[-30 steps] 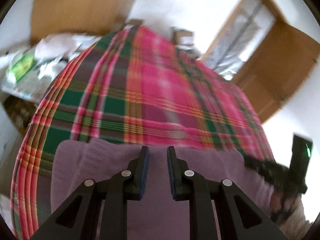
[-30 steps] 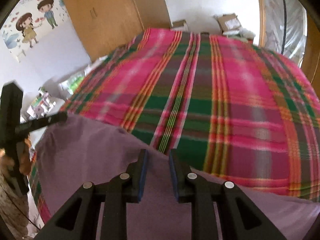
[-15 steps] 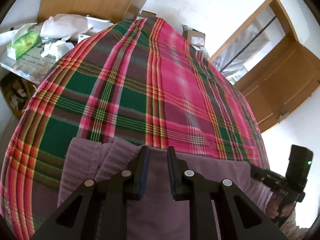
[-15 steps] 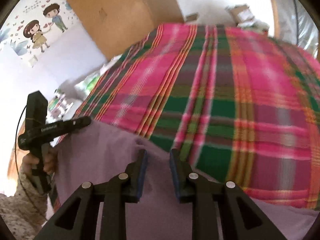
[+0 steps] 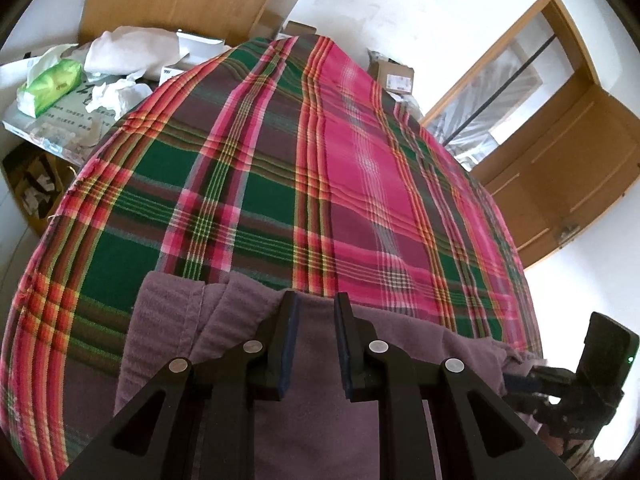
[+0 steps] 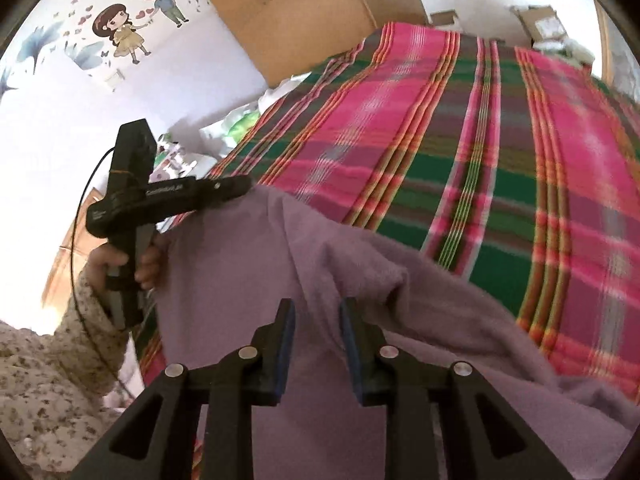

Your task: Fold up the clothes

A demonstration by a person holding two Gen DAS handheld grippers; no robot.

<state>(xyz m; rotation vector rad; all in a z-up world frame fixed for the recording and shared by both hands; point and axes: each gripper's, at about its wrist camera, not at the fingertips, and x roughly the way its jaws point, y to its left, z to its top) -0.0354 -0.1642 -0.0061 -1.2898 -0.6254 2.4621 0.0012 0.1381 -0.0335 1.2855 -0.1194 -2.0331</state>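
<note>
Purple fleece garment (image 5: pixel 304 400) on plaid bedspread (image 5: pixel 320 184): soft, light, floppy. Left gripper (image 5: pixel 314 344), right gripper (image 6: pixel 316 348) both parted, grasping nothing; pinch far hem corners.

Readable text is scarce. White cardboard box (image 5: pixel 173 69) upper left, left wrist view: "999" printed small. Black handheld gripper body (image 6: pixel 168 194) left side, right wrist view: white lettering, too blurry to read. Green tissue pack (image 5: pixel 50 87): print illegible.

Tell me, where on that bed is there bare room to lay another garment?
The red and green plaid bedspread lies bare from the purple fleece garment onward to the cardboard boxes at its far end. Crowded: the near edge, under the garment, and the side table strewn with white papers and a green tissue pack.
</note>
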